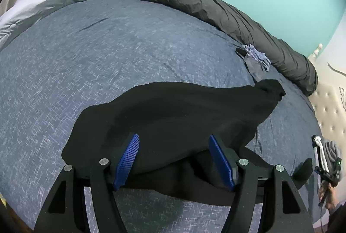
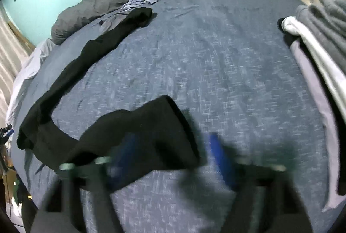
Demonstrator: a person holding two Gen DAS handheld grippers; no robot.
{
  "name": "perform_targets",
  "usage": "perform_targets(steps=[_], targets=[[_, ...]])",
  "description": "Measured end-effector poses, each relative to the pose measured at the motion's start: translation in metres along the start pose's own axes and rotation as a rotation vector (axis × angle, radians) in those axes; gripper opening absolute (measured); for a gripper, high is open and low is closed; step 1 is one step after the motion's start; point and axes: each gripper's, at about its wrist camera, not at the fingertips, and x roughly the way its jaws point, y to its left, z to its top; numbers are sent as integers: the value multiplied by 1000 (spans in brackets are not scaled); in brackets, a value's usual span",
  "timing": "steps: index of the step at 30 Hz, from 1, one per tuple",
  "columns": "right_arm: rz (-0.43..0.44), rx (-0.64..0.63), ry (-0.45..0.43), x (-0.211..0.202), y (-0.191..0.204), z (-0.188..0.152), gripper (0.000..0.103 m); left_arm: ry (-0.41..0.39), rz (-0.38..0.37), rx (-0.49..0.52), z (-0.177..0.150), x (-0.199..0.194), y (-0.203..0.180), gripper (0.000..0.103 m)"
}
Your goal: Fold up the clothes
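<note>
Fingers (image 1: 220, 159) of left gripper (image 1: 174, 160) and of blurred right gripper (image 2: 173, 159) spread, pinching nothing, black garment (image 1: 173, 116) lying slack on bed (image 1: 97, 60) between and ahead of both pairs, seemingly released for flattening before folding.
</note>
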Motion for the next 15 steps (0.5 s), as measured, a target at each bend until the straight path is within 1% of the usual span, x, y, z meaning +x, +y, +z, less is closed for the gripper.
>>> perform_targets(steps=[4,5,7,8,9,10,11,12,15], targets=[[42,-47,68,26,9,2,76,8,13,9,1,0,-1,71],[54,-61,85,32,12,2,74,7,15,11,1,1,-2,71],[84,-100,97,35,19,-1,61,8,17,13,1,1,-3,71],[100,-122,94,35,23,-5,45,8,18,14,1,2,-3,71],[114,-143,93,35,27,-8,32,9,19,15,1,3,-3,71],[118,-164,96,35,30,-11,27,10,19,16,1,3,-3,71],[119,-186,100,35,34,-13,18,11,16,14,0,3,-4,71],[120,-200,103,34,36,-16,13,12,13,12,0,4,-4,71],[124,-229,110,32,41,-22,6,13,6,10,-1,4,-6,71]])
